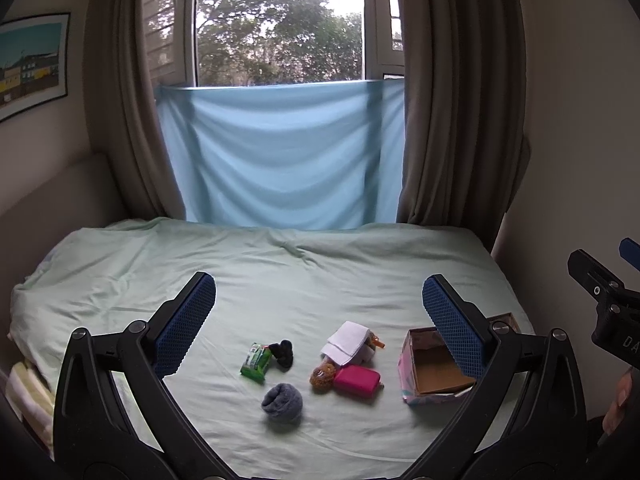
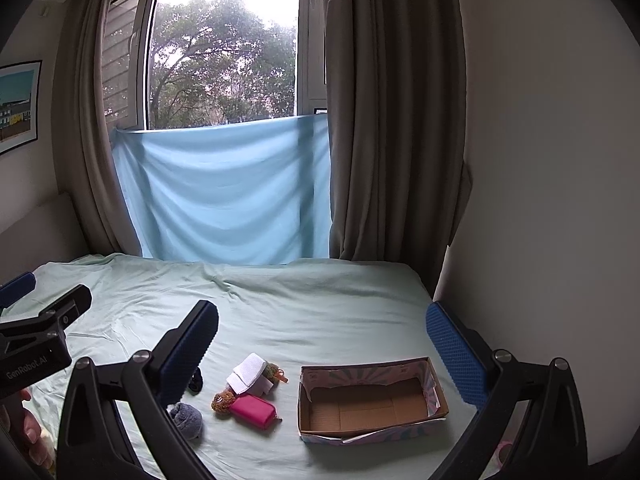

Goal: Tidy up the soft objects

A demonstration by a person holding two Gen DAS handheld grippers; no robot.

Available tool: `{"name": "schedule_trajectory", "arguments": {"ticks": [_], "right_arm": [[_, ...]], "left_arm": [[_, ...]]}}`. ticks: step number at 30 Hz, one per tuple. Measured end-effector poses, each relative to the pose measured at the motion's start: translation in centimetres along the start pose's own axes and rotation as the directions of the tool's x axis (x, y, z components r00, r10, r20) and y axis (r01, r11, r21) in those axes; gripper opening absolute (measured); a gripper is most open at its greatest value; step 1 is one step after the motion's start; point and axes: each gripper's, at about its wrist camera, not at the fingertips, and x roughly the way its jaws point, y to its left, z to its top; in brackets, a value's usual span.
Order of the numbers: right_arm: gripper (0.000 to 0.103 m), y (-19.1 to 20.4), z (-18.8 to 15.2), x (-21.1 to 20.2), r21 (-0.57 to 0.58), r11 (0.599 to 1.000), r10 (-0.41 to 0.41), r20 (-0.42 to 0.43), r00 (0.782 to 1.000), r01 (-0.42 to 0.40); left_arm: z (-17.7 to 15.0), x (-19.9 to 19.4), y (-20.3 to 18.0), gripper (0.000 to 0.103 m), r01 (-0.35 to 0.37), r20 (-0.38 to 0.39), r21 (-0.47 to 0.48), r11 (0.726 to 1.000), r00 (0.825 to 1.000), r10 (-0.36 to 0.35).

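Small soft items lie grouped on the pale green bed sheet (image 1: 280, 280): a grey rolled sock (image 1: 282, 402), a black sock (image 1: 282, 353), a green wipes pack (image 1: 256, 361), a folded white cloth (image 1: 346, 343), a brown pom-pom (image 1: 322, 376) and a pink pouch (image 1: 357, 382). An open cardboard box (image 2: 366, 398) sits empty to their right. My left gripper (image 1: 319, 300) hovers open above the items with nothing between its fingers. My right gripper (image 2: 322, 322) is open too, held over the box and pouch (image 2: 253, 410).
A brown curtain (image 2: 384, 120) and a blue cloth (image 1: 280, 160) hang at the window behind the bed. A wall (image 2: 540, 200) borders the bed's right side. Folded linens (image 1: 28, 396) lie at the bed's left edge. A hand (image 2: 30, 436) grips the left tool.
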Motion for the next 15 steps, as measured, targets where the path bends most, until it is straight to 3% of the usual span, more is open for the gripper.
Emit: {"name": "schedule_trajectory", "arguments": {"ticks": [15], "right_arm": [[0.103,0.09,0.05,0.08,0.002,1.000,-0.003,0.004,1.000,0.003]], "left_arm": [[0.04,0.29,-0.18,0.103,0.007,-0.014,0.005,1.000,1.000,-0.007]]}}
